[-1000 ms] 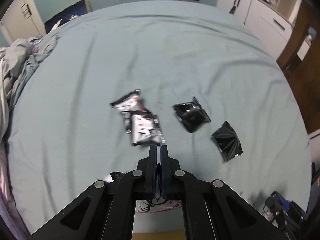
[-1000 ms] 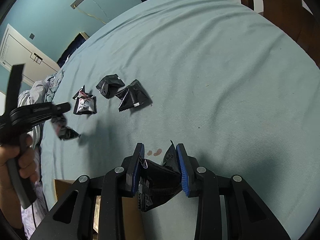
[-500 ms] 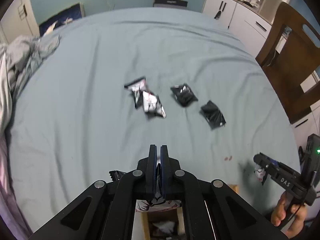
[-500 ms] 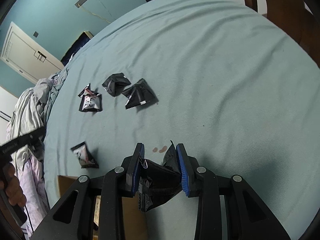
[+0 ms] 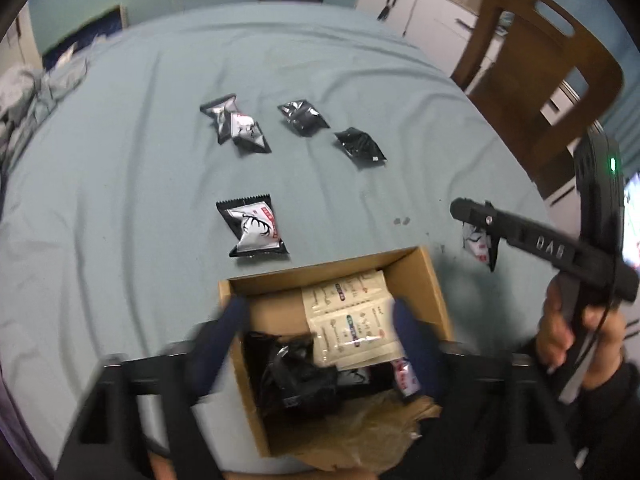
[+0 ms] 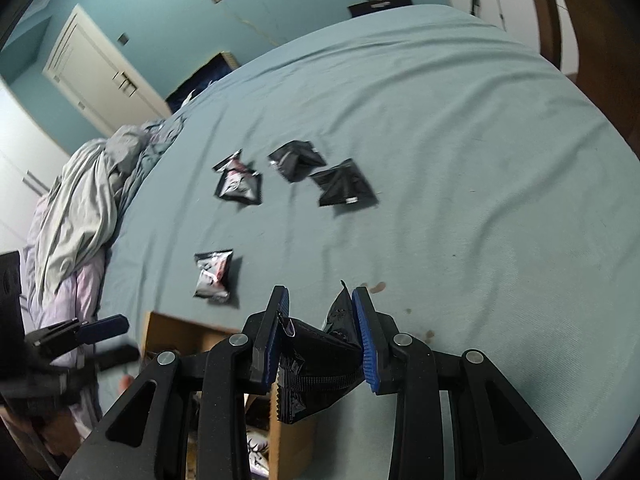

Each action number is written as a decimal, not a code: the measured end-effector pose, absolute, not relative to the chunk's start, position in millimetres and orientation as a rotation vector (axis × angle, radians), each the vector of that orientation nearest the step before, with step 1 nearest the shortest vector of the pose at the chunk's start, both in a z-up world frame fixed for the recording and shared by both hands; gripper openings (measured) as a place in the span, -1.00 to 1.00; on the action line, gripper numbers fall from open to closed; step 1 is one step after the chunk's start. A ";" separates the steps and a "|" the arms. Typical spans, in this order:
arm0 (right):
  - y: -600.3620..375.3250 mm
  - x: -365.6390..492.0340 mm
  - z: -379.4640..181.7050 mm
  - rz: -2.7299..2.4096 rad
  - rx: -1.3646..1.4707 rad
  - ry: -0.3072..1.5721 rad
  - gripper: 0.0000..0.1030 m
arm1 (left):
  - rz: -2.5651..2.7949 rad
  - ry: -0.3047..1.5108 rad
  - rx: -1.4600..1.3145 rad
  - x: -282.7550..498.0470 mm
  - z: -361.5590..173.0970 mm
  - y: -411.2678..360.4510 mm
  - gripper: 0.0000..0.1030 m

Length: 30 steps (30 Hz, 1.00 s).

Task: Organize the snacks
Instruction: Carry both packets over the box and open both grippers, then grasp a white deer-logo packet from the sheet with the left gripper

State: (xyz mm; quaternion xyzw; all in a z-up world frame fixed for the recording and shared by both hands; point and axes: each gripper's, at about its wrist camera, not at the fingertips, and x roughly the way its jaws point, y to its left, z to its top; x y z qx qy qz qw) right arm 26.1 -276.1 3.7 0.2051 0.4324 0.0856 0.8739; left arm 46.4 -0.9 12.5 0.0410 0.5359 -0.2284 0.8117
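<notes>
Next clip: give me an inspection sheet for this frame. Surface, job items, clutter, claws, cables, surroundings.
Surface: bed with teal sheet, wrinkled, two small dark spots.
Job's things: open cardboard box at the near edge, holding black and beige packets; deer-print packet lying just beyond the box; overlapping pair of packets and two black packets farther out.
Clutter: crumpled grey bedding at the bed's left.
Claws: left claw open above the box, blurred; right claw shut on a black packet, beside the box.
Cables: thin black cable at the right handle.
Surroundings: wooden chair, white cabinets, white door.
</notes>
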 end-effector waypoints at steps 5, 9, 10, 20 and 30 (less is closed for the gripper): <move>-257.9 13.5 14.7 0.204 0.363 0.882 -0.40 | -0.386 1.057 0.209 38.3 3.8 5.6 0.65; -234.3 -2.4 22.4 0.280 0.302 0.854 -0.40 | -0.293 1.022 0.281 41.9 0.2 12.8 0.65; -221.8 -7.1 21.5 0.311 0.284 0.859 -0.40 | -0.274 1.011 0.287 43.4 1.6 15.7 0.65; -175.8 -17.0 24.4 0.425 0.200 0.872 -0.14 | -0.195 0.998 0.276 53.5 2.2 33.2 0.65; -205.2 5.7 52.1 0.216 0.043 0.885 0.58 | -0.169 0.997 0.252 54.4 5.4 37.5 0.65</move>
